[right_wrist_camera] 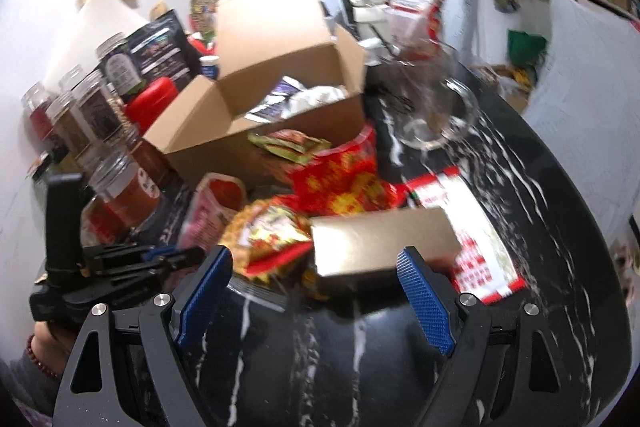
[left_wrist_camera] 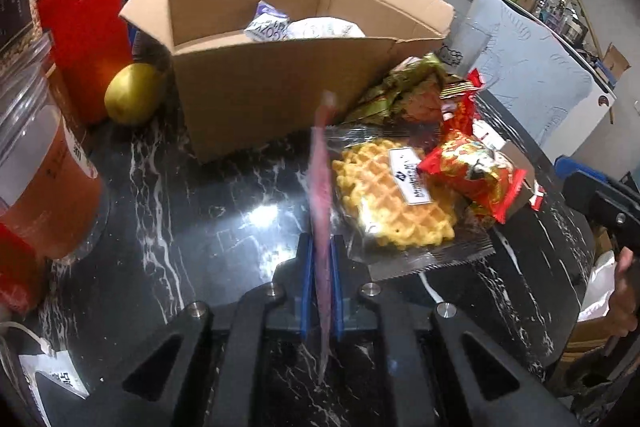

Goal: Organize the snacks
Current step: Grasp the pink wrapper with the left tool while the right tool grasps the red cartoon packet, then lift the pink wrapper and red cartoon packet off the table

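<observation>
My left gripper (left_wrist_camera: 321,247) is shut on a flat pink snack packet (left_wrist_camera: 320,187), held edge-on above the black marble table (left_wrist_camera: 180,219); the packet also shows in the right wrist view (right_wrist_camera: 212,211). An open cardboard box (left_wrist_camera: 280,95) with white and purple packets inside stands just beyond. A wrapped waffle (left_wrist_camera: 392,203), a red snack pack (left_wrist_camera: 472,175) and green packets (left_wrist_camera: 396,95) lie to the right of the packet. My right gripper (right_wrist_camera: 316,267) is open, its pads either side of a gold box (right_wrist_camera: 380,243) among red packets (right_wrist_camera: 344,183).
Red canister (left_wrist_camera: 84,39), yellow fruit (left_wrist_camera: 134,93) and clear jars (left_wrist_camera: 44,179) stand left of the box. A glass jug (right_wrist_camera: 436,99) stands behind the snack pile. A red and white packet (right_wrist_camera: 472,239) lies at right. The table edge curves at right.
</observation>
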`<state>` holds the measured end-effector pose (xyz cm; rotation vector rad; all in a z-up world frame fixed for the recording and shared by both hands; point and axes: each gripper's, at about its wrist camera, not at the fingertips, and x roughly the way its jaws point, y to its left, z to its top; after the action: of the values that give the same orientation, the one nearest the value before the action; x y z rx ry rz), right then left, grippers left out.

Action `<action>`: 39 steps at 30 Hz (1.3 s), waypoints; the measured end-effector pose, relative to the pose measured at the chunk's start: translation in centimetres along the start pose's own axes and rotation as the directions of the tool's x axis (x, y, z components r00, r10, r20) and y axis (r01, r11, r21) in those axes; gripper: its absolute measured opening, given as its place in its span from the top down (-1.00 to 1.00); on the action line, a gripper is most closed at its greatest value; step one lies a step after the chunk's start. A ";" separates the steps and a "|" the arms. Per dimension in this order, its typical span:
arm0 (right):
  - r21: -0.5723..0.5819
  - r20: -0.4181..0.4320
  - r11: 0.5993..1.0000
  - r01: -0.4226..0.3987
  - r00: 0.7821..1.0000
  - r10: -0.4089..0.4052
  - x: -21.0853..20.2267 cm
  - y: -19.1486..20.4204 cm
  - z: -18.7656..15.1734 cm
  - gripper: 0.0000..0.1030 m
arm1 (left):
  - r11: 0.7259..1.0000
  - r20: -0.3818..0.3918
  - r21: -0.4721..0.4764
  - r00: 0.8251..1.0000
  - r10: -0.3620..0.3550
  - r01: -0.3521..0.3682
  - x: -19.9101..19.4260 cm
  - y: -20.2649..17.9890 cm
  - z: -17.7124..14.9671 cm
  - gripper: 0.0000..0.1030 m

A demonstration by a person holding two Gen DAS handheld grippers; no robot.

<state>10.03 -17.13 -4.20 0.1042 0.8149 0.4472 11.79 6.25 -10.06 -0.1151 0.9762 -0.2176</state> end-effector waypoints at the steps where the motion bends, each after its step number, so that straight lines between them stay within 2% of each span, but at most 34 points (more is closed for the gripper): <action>1: -0.020 0.002 1.000 -0.007 1.000 0.007 0.2 0.5 0.2 -0.66 | 1.000 -0.010 -0.009 1.000 0.003 -0.003 0.4 0.2 0.1 0.83; 4: -0.050 -0.004 0.998 -0.023 1.000 0.023 1.0 1.2 0.6 -0.64 | 0.999 -0.009 -0.045 1.000 -0.014 0.014 0.9 0.8 0.1 0.82; 9: -0.133 -0.044 0.990 -0.050 0.998 0.044 3.0 2.7 1.5 -0.36 | 1.000 0.003 -0.002 1.000 0.003 -0.003 0.7 0.3 0.4 0.82; 12: -0.204 -0.076 0.977 -0.063 0.996 0.049 4.1 3.8 2.0 -0.31 | 1.000 0.006 0.010 1.000 0.001 -0.001 0.8 0.0 0.5 0.82; 16: -0.269 -0.138 0.963 -0.026 0.990 -0.012 5.7 4.6 2.3 -0.27 | 1.000 0.006 -0.001 1.000 -0.006 0.007 0.4 0.4 0.4 0.83; 19: -0.303 -0.181 0.953 -0.014 0.982 -0.044 7.1 4.9 2.5 -0.13 | 1.000 0.003 -0.014 1.000 -0.008 0.008 0.3 0.7 0.4 0.83; 21: -0.329 -0.201 0.944 -0.009 0.978 -0.061 7.9 5.1 2.4 0.14 | 1.000 0.008 -0.019 1.000 -0.005 0.006 0.1 1.0 0.4 0.83; 23: -0.354 -0.219 0.935 0.013 0.971 -0.096 8.9 5.3 2.1 0.26 | 1.000 0.014 -0.020 1.000 -0.003 0.004 -0.2 1.2 0.2 0.83; 27: -0.338 -0.204 0.941 0.023 0.974 -0.097 9.0 5.2 1.9 0.30 | 1.000 0.024 -0.027 1.000 -0.003 0.003 -0.9 1.2 -0.1 0.83; 33: -0.318 -0.155 0.948 0.011 0.986 -0.064 7.2 5.8 1.1 0.31 | 1.000 0.059 -0.027 0.998 -0.009 0.010 -2.9 1.0 -0.8 0.83; 39: -0.284 -0.140 0.959 -0.018 0.990 -0.023 5.3 6.5 0.2 0.31 | 0.999 0.096 -0.030 0.995 -0.014 0.017 -5.4 0.5 -1.8 0.83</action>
<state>11.16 -9.03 -6.00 -0.1989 0.8821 0.5701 7.43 7.96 -6.79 -0.1604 0.8833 -0.2095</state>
